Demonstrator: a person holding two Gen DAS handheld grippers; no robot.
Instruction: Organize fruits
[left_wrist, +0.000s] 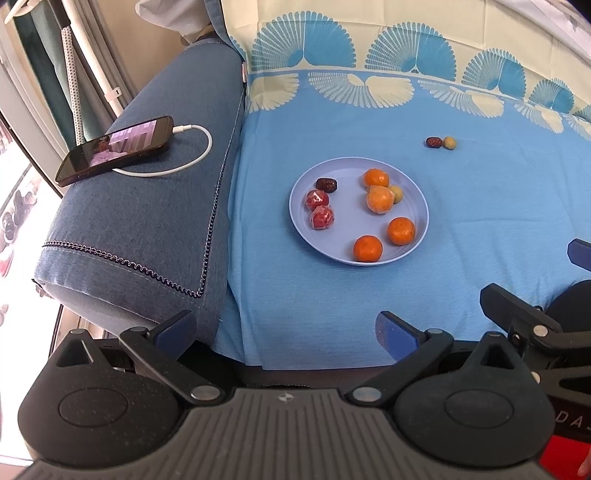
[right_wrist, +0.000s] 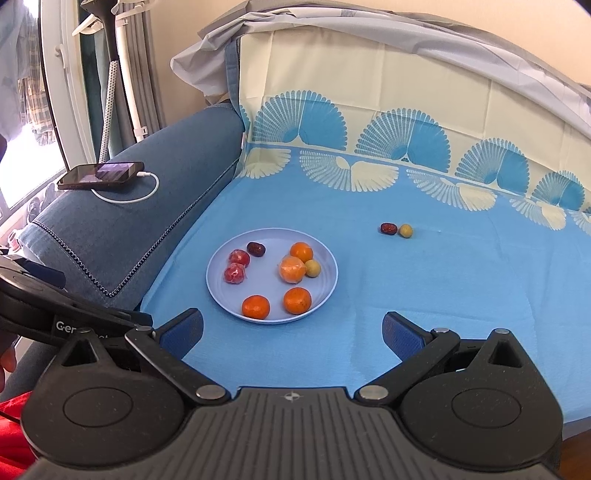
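A pale blue plate (left_wrist: 306, 236) (right_wrist: 218, 291) sits on the blue patterned cloth. It holds three oranges, a wrapped orange fruit (left_wrist: 379, 199) (right_wrist: 292, 269), two wrapped red fruits (left_wrist: 317, 199) (right_wrist: 239, 257), a dark date (left_wrist: 327, 184) (right_wrist: 256, 248) and a small green fruit (left_wrist: 396, 192) (right_wrist: 313, 267). A second dark date (left_wrist: 433, 142) (right_wrist: 388, 228) and a green fruit (left_wrist: 449, 143) (right_wrist: 405, 231) lie together on the cloth beyond the plate. My left gripper (left_wrist: 286, 330) is open and empty, near and left of the plate. My right gripper (right_wrist: 291, 332) is open and empty just in front of the plate.
A denim-covered sofa arm (left_wrist: 155, 206) (right_wrist: 129, 221) rises on the left, with a phone (left_wrist: 114, 149) (right_wrist: 100, 175) and its white cable on top. The cloth runs up the backrest behind. The right gripper's body (left_wrist: 524, 321) shows at the left view's right edge.
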